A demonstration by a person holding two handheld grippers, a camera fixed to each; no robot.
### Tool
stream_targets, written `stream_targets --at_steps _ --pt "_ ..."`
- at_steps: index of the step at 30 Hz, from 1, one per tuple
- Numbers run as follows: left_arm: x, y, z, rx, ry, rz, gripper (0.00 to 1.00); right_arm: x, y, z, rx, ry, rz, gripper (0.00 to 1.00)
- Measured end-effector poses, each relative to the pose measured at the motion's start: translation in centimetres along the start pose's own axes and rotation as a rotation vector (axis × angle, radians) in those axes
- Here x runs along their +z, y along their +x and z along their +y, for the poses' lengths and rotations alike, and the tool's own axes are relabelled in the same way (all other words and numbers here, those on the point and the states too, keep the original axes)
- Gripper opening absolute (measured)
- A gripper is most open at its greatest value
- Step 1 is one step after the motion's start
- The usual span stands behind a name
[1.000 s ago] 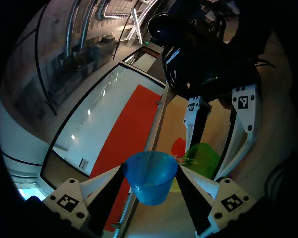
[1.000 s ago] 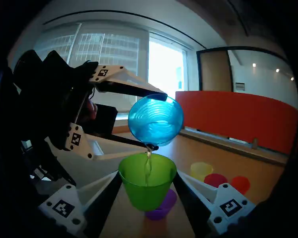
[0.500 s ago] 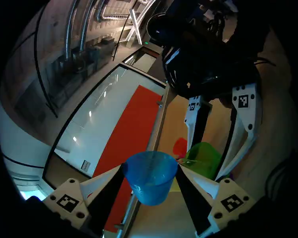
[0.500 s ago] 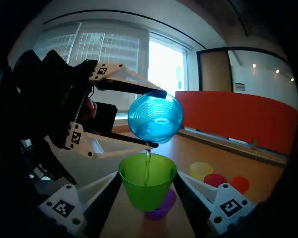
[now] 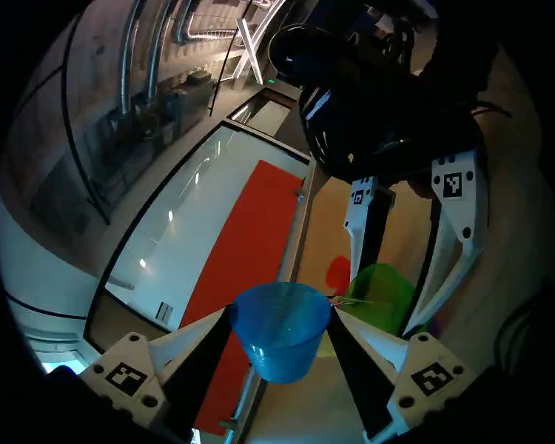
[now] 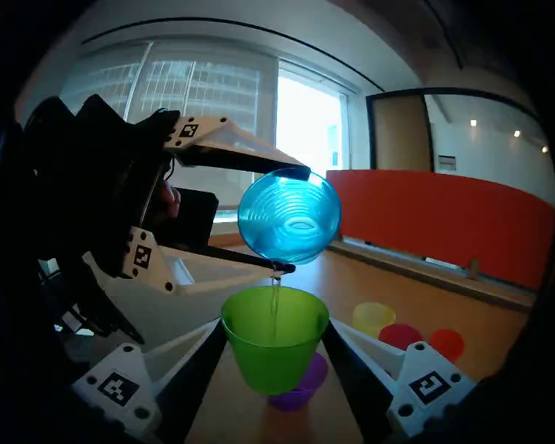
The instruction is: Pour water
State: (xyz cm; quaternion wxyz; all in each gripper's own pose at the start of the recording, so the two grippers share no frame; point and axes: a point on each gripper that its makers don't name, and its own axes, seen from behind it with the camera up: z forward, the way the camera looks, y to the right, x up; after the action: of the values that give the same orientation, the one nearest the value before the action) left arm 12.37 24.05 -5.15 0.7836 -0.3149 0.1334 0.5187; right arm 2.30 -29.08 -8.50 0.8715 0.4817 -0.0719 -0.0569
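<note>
Right gripper view: my left gripper point(image 6: 292, 219) pinches the tipped blue cup point(image 6: 288, 211) across its walls. A thin water stream point(image 6: 275, 294) falls into the green cup point(image 6: 275, 348), clamped in my right gripper point(image 6: 275, 327) just below. Both look like light, squeezable plastic, so I'd grip mid-wall, gently.

Green cup point(image 6: 274, 337) hides most of purple cup point(image 6: 313, 377).

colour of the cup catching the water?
The cup is translucent green, clearest in the right gripper view.
</note>
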Motion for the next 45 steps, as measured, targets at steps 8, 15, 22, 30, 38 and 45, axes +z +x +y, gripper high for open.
stream_targets --at_steps 8,15,22,30,38,45 --pt "-0.25 0.11 0.33 0.037 0.001 -0.003 0.88 0.06 -0.07 -0.07 0.000 0.000 0.000 0.91" --pt "-0.30 0.38 0.48 0.054 0.002 -0.001 0.88 0.05 -0.11 0.00 0.000 -0.001 -0.001 0.91" --pt "-0.37 0.44 0.57 0.075 0.005 0.001 0.88 0.02 -0.20 0.07 0.000 -0.002 -0.001 0.91" --pt "-0.53 0.71 0.52 0.085 0.010 0.004 0.88 -0.02 -0.34 0.12 0.001 -0.002 0.000 0.91" --pt "-0.58 0.78 0.61 0.103 0.014 0.004 0.88 -0.13 -0.40 0.13 0.000 -0.005 -0.002 0.91" --pt "-0.55 1.00 0.36 0.114 0.017 0.007 0.88 -0.16 -0.29 0.15 0.000 -0.007 0.001 0.91"
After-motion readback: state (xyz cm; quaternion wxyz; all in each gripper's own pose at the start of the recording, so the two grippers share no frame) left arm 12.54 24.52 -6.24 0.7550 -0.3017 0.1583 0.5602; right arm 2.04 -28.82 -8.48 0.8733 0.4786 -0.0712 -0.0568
